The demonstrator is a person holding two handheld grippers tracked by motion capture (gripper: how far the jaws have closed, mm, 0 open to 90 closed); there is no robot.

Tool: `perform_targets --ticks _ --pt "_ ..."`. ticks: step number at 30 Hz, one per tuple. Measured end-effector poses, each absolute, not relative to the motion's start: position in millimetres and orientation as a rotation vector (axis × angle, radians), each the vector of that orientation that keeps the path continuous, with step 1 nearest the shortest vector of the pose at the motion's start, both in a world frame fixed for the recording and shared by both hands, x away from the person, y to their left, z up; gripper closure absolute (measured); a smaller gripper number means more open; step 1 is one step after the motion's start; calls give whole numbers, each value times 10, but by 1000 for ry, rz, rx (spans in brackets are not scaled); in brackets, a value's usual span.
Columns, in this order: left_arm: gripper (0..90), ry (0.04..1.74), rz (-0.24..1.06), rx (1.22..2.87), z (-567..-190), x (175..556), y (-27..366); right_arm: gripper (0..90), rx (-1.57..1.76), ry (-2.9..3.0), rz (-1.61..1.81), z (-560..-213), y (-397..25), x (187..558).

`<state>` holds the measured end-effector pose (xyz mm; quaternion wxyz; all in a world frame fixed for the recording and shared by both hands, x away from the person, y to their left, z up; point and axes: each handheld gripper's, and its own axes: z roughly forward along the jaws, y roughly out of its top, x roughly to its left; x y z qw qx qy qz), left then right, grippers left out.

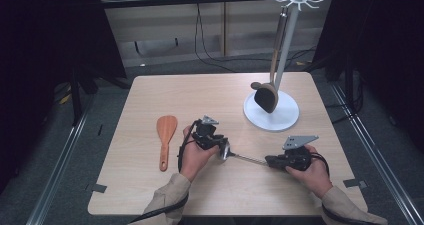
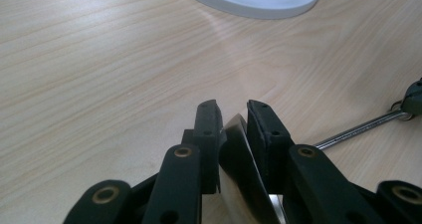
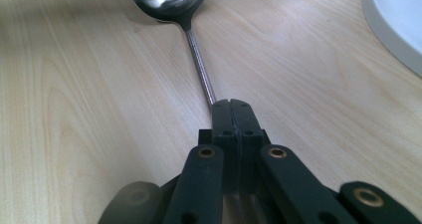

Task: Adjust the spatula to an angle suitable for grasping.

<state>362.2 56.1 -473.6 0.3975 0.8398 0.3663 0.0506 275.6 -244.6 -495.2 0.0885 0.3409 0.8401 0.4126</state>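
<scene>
Fingers of the left gripper (image 2: 234, 114) pinched the ladle (image 1: 226, 150) bowl; right gripper (image 3: 231, 104) clamped its handle. Handover seemed underway; next, hanging it on the rack (image 1: 285, 50).

The wooden table (image 1: 150, 185) bears a wooden spatula (image 1: 165, 135); a white stand base (image 1: 287, 117).

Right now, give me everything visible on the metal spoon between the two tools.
The metal spoon is shiny steel: a polished bowl that mirrors its surroundings, and a thin round shaft. It lies low over the wooden table, spanning between both hands. The left tool pinches the bowl's rim between its black jaws. The right tool is clamped on the shaft's far end, jaws nearly together. Whether the bowl rests on the wood cannot be told. The white stand base sits apart, behind it.
</scene>
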Motion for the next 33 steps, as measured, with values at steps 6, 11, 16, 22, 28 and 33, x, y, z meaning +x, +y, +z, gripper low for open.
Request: perform_targets --ticks 6,11,16,22,28,33 --pt "762 981 122 2125 -4718 3580 657 900 1006 2502 1215 -4963 -2414 2801" --pt "770 1018 125 2130 -4706 3545 802 900 1014 2516 1205 -4974 -2381 2852" --pt "777 1052 139 2137 -4692 3491 917 900 960 2521 1261 -4900 -2245 2941" --pt "783 1192 181 2103 -4675 3455 1052 900 874 2548 1313 -4836 -2043 2966" --pt "783 1240 203 2097 -4665 3462 1127 900 891 2520 1338 -4806 -2079 2977" --pt "778 1187 227 2098 -4664 3464 1136 900 935 2494 1352 -4802 -2173 2983"
